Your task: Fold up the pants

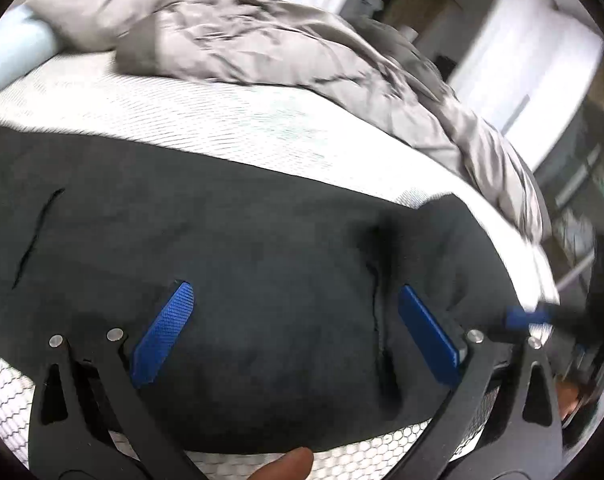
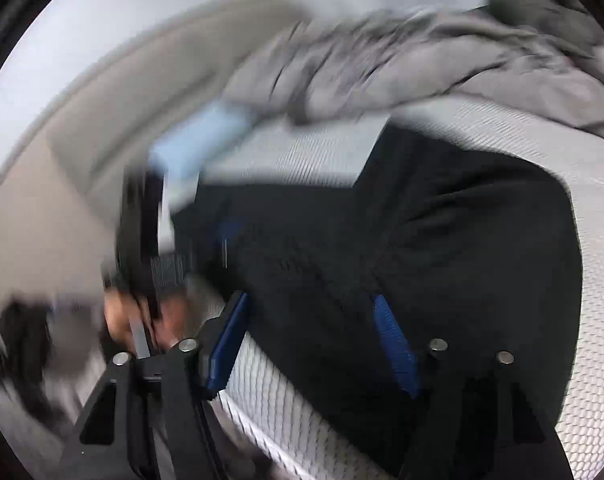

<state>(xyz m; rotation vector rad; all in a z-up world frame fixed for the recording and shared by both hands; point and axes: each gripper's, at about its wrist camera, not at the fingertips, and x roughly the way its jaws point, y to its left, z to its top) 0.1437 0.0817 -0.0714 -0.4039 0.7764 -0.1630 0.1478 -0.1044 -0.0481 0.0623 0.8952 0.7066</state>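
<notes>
Dark pants (image 1: 242, 248) lie spread flat on the white mattress (image 1: 190, 120), with a seam or pocket slit showing at the left and the right. My left gripper (image 1: 295, 288) hovers over them, its blue pads wide apart and holding nothing. In the right wrist view the pants (image 2: 442, 240) run from the centre to the right. My right gripper (image 2: 310, 298) stands open above their near edge, with no cloth pinched. The right gripper appears as a blur (image 1: 530, 316) at the right edge of the left view. The left gripper shows as a dark blur (image 2: 142, 232) in the right view.
A crumpled grey duvet (image 1: 262, 40) is heaped along the far side of the bed, with a light blue pillow (image 1: 14, 48) at the far left. A person's fingertip (image 1: 290, 464) shows at the bottom. The mattress edge (image 2: 262, 420) lies near the right gripper.
</notes>
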